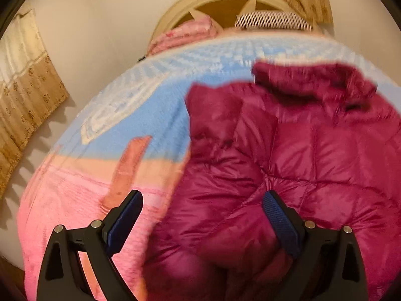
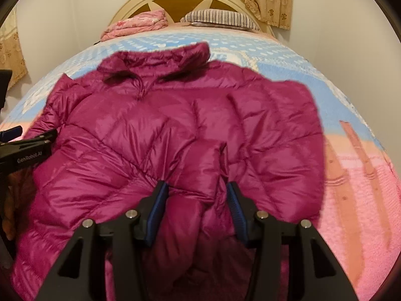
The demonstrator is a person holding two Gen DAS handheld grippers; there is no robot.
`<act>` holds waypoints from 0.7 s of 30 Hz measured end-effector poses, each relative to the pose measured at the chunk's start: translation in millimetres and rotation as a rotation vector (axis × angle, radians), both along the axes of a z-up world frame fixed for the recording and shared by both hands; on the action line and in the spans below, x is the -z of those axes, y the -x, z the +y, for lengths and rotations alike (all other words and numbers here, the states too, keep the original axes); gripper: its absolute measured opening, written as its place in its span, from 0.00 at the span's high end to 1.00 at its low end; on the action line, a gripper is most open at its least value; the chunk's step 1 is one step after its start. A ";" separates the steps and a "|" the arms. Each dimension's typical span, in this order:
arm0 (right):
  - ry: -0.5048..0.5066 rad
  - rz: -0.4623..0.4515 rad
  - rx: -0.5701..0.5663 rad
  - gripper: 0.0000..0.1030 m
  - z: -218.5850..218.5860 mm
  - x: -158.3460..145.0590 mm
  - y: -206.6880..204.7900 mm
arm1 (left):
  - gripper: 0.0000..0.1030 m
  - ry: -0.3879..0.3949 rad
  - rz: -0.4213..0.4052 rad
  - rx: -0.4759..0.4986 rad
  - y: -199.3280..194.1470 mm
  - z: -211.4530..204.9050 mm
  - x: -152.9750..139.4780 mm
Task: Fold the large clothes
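While magenta puffer jacket [image 2: 175, 130] lies spread on blanket [image 2: 351, 175], right gripper [image 2: 196, 190] pinches bunched fold near hem; left gripper [image 1: 203, 200] gapes empty over blurred sleeve edge; hem cut off below.

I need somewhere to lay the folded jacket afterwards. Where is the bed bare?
Bare blanket lies right of the jacket, and in a blue strip between its collar and the striped pillow. Beside that pillow lies a pink bundle. The middle is crowded.
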State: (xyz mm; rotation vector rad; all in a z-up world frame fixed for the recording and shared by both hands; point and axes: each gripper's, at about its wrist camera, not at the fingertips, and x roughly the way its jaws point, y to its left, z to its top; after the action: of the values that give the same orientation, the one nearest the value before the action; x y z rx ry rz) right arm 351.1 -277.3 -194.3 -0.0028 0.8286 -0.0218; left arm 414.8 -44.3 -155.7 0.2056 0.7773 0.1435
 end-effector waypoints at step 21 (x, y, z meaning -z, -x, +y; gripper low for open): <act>0.076 0.020 0.052 0.35 8.4 15.9 -49.4 | 0.03 0.057 0.084 -0.043 -53.3 -16.4 30.5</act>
State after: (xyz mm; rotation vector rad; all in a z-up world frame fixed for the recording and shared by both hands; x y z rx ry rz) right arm 400.4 -268.9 -210.2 -0.0528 0.8471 -0.1028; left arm 468.0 -60.7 -186.2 0.1418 0.8685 0.1538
